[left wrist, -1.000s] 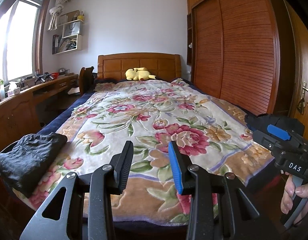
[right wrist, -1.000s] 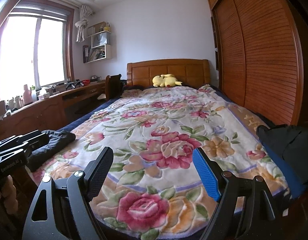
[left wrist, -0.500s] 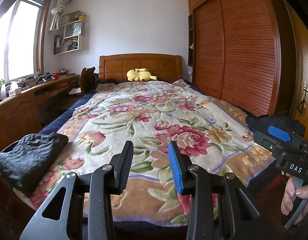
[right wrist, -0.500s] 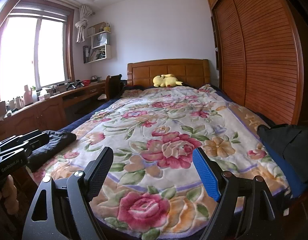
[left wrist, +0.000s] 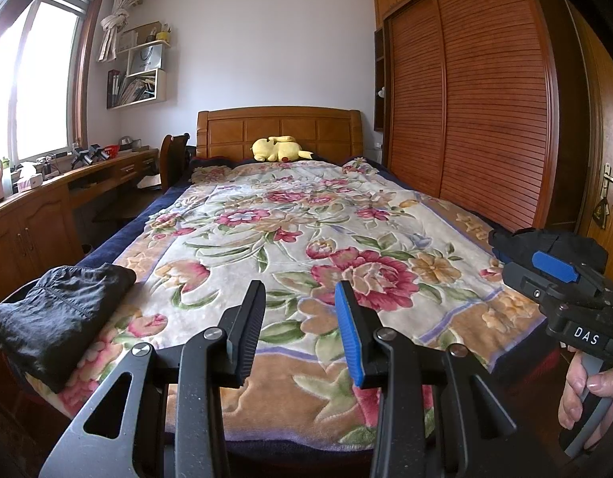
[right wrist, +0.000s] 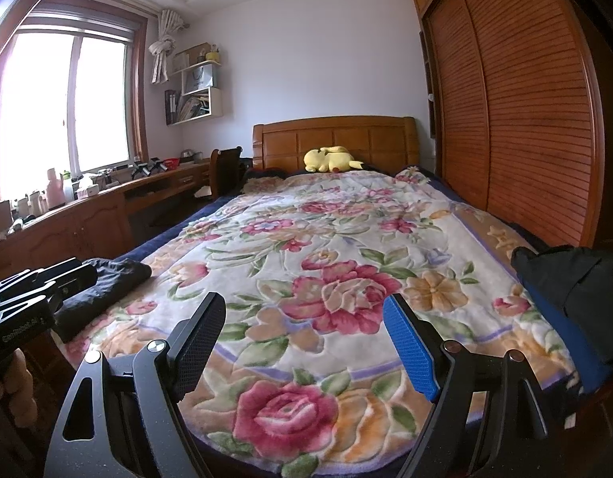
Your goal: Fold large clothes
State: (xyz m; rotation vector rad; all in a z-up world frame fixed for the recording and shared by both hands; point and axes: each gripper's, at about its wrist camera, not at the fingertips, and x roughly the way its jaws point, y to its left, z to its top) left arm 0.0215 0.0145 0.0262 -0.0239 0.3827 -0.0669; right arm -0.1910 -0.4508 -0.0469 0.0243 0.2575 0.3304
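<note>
right, both grippers are parked at the foot of the bed, aimed up along the flowered blanket [left wrist: 290, 215] toward the wooden headboard [left wrist: 280, 129]. the left gripper [left wrist: 300, 310] has its jaws partly apart, a narrow gap with nothing in it, only blanket behind. the right gripper [right wrist: 304, 328] is spread much wider, released, also grasping nothing, one black pad and one blue pad [right wrist: 410, 344] framing a big pink rose on the blanket.

now the clothes: a folded black garment [left wrist: 55, 310] lies on the near left corner of the bed, its edge hanging slightly past the blanket's side. over on the near right corner there's a second dark garment with blue trim [right wrist: 577, 298], bunched up, sitting on the blanket's edge by the slatted wardrobe [right wrist: 517, 99].

a yellow plush toy [left wrist: 280, 149] lies against the headboard at the far end. a long wooden desk [right wrist: 95, 215] runs under the window [right wrist: 63, 103] on the left. in the left view, the person's fingers [left wrist: 585, 390] wrap the handle of the right gripper at the right edge.
</note>
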